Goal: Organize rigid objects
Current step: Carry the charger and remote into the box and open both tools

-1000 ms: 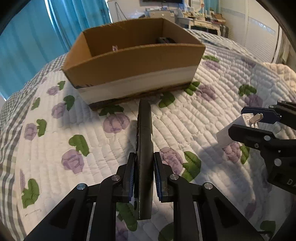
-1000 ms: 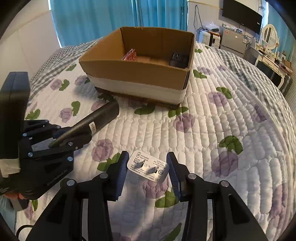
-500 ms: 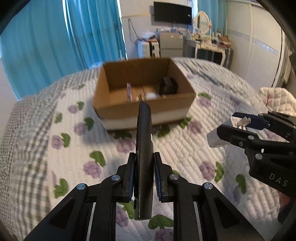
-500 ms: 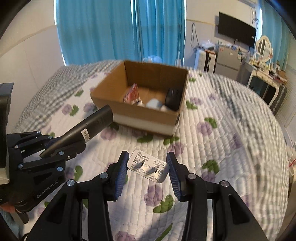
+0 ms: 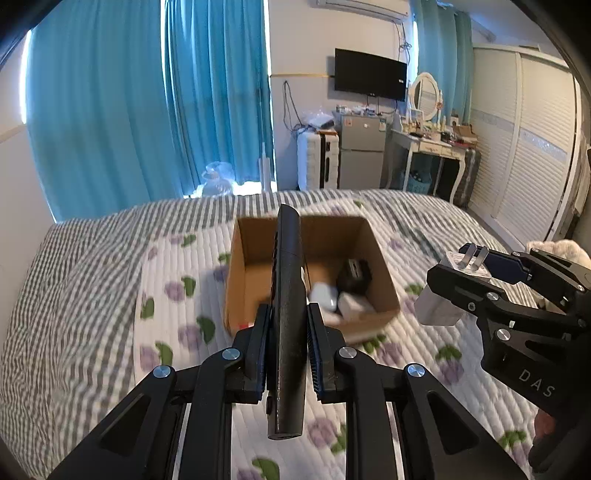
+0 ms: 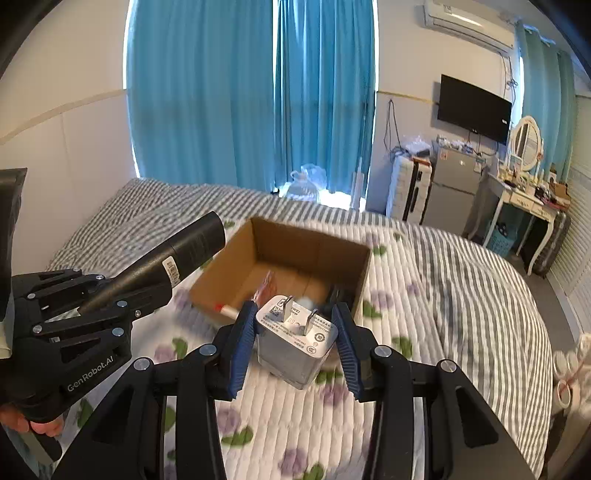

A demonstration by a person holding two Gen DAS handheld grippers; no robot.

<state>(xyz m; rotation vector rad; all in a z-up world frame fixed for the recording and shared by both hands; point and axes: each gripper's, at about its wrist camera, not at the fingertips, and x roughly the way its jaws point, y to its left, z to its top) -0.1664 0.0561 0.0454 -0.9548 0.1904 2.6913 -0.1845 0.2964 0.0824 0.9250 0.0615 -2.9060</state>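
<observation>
Bedroom, daylight through teal curtains along far wall, bright strip at floor level. Bed with floral quilt over grey-striped sheet. Clear plastic bag on floor by curtains. Wall-mounted black TV, air conditioner high on white wall. Below TV: white suitcase, small grey fridge, white dressing table with oval mirror. White louvred wardrobe doors along right side.

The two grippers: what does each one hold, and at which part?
The left gripper clamps a black remote control across its lower half. The right gripper clamps a white wall charger by its two sides, prongs up.
</observation>
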